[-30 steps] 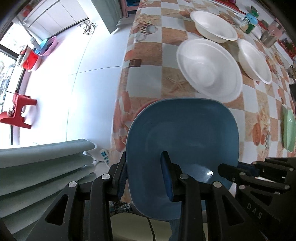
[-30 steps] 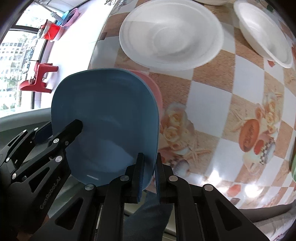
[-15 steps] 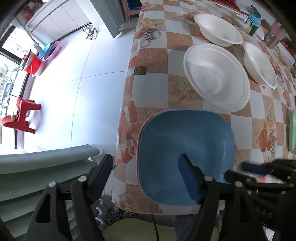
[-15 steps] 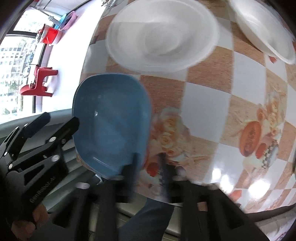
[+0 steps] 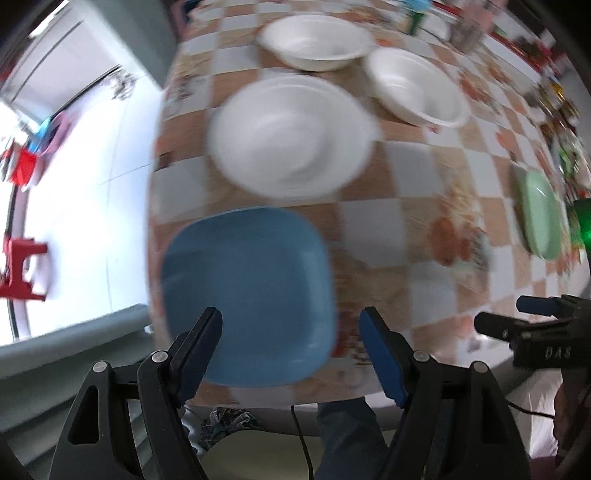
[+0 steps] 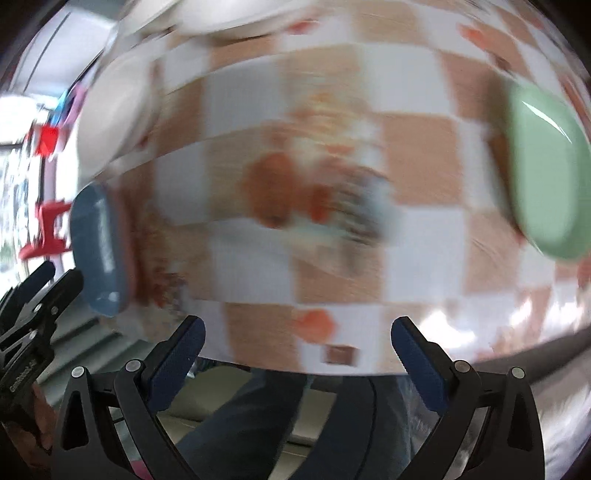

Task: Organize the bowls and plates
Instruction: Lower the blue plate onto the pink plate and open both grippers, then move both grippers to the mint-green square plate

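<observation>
A blue square plate (image 5: 247,295) lies at the table's near left corner, on a pink plate whose edge barely shows. My left gripper (image 5: 295,345) is open just behind its near edge, holding nothing. My right gripper (image 6: 295,354) is open and empty over the table's front edge; its view is blurred, with the blue plate (image 6: 98,251) at far left and a green plate (image 6: 546,177) at right. A large white bowl (image 5: 291,136) sits behind the blue plate, with two smaller white bowls (image 5: 415,86) (image 5: 316,42) beyond it. The green plate (image 5: 541,218) shows at right.
The table has a checkered orange and white cloth (image 5: 424,177). Cups and small items (image 5: 465,26) crowd its far edge. A red stool (image 5: 18,254) and basins (image 5: 37,147) stand on the white floor at left. The right gripper's body (image 5: 546,336) shows at right.
Both grippers let go of the blue plate, which now rests flat on the pink plate. Both opened wide and pulled back; the right one swung right toward the green plate.
</observation>
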`<action>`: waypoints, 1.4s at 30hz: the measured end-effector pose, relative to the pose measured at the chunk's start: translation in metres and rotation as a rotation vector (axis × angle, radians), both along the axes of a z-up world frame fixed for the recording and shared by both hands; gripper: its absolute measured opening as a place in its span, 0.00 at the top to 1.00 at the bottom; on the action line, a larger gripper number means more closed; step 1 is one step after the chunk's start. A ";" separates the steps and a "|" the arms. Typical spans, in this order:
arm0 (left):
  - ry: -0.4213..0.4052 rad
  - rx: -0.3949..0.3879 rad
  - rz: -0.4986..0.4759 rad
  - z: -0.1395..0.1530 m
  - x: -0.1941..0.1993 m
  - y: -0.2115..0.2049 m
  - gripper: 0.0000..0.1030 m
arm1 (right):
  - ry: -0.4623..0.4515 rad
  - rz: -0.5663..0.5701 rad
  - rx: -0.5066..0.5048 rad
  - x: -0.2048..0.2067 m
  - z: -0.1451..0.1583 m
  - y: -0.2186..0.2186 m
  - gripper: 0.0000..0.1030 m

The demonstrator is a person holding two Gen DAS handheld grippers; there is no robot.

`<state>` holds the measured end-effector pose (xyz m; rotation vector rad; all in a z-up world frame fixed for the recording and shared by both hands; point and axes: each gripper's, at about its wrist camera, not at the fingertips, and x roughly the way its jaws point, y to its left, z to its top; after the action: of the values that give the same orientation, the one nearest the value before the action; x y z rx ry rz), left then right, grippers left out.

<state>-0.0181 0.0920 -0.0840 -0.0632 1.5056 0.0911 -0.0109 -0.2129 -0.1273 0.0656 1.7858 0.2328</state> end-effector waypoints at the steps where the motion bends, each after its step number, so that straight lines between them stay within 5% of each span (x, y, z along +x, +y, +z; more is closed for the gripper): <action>1: 0.003 -0.001 -0.035 0.000 0.004 -0.012 0.23 | 0.002 -0.041 -0.006 -0.002 0.000 -0.016 0.02; 11: 0.011 -0.021 -0.240 0.000 0.037 -0.095 0.22 | -0.048 -0.279 -0.021 -0.010 -0.002 -0.118 0.02; 22: 0.050 -0.023 -0.314 -0.007 0.065 -0.172 0.22 | -0.051 -0.385 -0.057 -0.006 0.003 -0.188 0.02; 33: 0.083 -0.002 -0.352 -0.027 0.095 -0.244 0.22 | -0.040 -0.403 -0.098 0.015 -0.003 -0.231 0.02; 42: 0.074 -0.002 -0.300 -0.045 0.134 -0.293 0.22 | -0.124 -0.284 -0.181 0.066 0.000 -0.248 0.02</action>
<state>0.1155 -0.2011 -0.1287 0.1661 1.5732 -0.1500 0.0551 -0.4608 -0.1275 0.1701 1.6442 -0.1265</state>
